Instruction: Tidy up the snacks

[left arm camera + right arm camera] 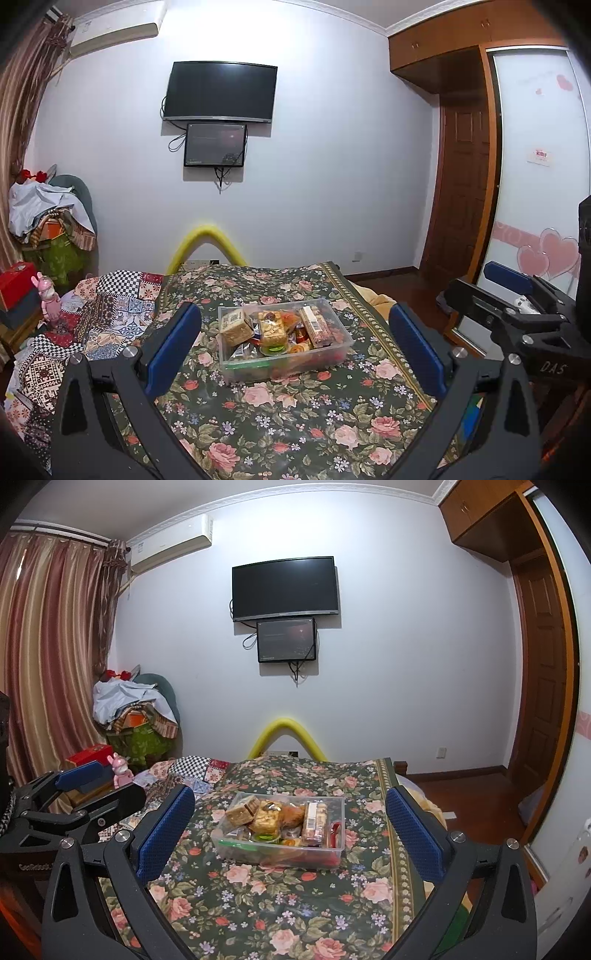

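Observation:
A clear plastic box [341, 345] full of wrapped snacks stands on a floral cloth; it also shows in the right wrist view [332, 843]. Inside are tan biscuit packs [233, 325], a yellow pack [272, 328] and a long red-and-white pack [314, 325]. My left gripper [295, 347] is open and empty, its blue pads wide apart on either side of the box, short of it. My right gripper [290, 827] is open and empty too, framing the box from nearer the viewer. The right gripper shows at the right edge of the left wrist view [517, 291].
The floral cloth [280, 417] covers a bed or table, with a patchwork quilt [110, 306] to the left. A yellow foam arch [207, 243] stands behind. A pink toy [48, 295], a red box [16, 278] and piled clothes [48, 210] are at left. Wardrobe and door are at right.

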`<state>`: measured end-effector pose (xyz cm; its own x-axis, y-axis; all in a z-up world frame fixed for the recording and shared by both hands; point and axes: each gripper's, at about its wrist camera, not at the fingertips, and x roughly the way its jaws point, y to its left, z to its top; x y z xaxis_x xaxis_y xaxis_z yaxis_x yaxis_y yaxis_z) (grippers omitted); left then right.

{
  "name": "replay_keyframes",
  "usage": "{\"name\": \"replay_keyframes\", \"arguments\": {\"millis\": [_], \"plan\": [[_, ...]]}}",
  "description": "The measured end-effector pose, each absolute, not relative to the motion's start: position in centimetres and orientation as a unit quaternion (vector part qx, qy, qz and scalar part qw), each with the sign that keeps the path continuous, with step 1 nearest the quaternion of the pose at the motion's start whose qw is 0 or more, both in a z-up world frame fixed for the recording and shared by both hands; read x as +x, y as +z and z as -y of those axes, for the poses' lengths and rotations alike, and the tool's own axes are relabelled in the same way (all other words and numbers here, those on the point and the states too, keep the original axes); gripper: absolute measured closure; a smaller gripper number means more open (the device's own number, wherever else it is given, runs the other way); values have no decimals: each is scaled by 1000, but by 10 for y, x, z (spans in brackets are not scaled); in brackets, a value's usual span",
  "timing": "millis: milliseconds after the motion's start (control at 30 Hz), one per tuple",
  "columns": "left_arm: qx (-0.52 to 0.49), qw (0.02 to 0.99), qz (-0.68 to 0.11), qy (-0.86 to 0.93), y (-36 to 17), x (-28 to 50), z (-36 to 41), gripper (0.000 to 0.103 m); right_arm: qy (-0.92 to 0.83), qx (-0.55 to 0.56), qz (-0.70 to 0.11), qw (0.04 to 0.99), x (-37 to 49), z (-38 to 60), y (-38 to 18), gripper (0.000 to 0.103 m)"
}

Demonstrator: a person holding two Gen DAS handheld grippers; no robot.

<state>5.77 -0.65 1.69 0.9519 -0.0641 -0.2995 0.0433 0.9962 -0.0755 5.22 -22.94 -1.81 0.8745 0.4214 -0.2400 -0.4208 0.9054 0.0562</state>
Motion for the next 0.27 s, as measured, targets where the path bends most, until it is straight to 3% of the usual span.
{"name": "replay_keyframes", "arguments": {"millis": [267], "plan": [[-24,987,-154,-25,16,58,8,0,216,1,-126,968,54,229,-19,0]]}}
